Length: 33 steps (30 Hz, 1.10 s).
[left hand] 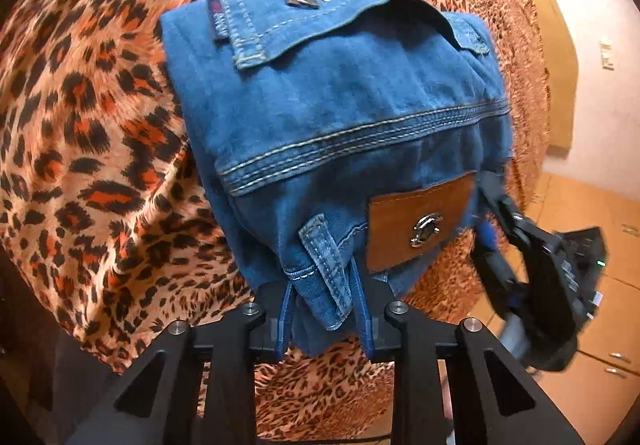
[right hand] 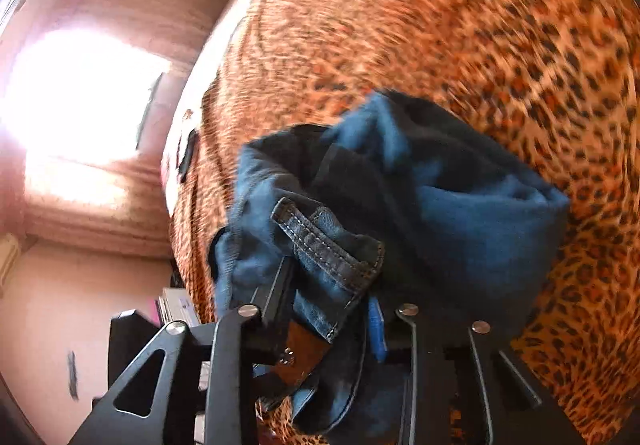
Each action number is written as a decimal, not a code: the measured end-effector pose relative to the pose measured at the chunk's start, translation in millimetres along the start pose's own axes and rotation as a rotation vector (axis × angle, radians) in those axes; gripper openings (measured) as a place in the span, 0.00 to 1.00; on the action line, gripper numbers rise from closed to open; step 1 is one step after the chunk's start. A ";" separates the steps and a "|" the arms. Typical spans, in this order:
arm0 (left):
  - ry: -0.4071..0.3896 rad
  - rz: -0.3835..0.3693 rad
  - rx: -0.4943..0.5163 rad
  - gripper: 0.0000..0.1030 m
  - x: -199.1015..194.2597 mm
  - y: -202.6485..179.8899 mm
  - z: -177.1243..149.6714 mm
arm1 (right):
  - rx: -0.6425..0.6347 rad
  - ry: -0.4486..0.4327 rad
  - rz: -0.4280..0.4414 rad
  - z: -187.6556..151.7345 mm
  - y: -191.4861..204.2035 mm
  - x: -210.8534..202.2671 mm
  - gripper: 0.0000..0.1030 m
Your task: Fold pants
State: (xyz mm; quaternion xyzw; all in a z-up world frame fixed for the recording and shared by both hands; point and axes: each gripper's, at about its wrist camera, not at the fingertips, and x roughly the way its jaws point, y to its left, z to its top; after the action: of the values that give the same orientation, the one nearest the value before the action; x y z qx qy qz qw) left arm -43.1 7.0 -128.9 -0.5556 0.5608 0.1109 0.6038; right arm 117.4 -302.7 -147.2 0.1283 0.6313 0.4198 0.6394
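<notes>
1. While the blue denim pants are seen bundled in several folded layers on the leopard-print bedspread, their waistband edge is clamped by the left gripper, whose two fingers are closed on the denim beside a belt loop.
2. A brown leather patch with a metal emblem is seen on the waistband, just to the right of the belt loop, in the left wrist view.
3. A contrast-stitched seam is shown running across the middle of the bundle, and a folded flap with a small metal piece is seen at its far end.
4. In the right wrist view, the waistband part of the pants is clamped by the right gripper; another belt loop and the brown patch lie between its fingers.
5. The right gripper is also seen from the left wrist view, at the right edge of the bundle, near the leather patch.
6. This part of the picture is blurred, so finer details cannot be told.
7. A bright window is seen at the left of the right wrist view, beyond the edge of the bed.
</notes>
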 end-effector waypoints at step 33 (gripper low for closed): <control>-0.067 -0.017 0.231 0.31 -79.8 -4.4 -35.1 | -0.210 -0.015 -0.114 46.5 65.8 13.0 0.65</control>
State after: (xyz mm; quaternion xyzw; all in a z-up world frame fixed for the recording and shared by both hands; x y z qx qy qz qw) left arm -86.9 16.6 -54.0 -0.4830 0.5447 0.0590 0.6831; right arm 133.4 -236.1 -102.7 0.0280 0.5853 0.4456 0.6768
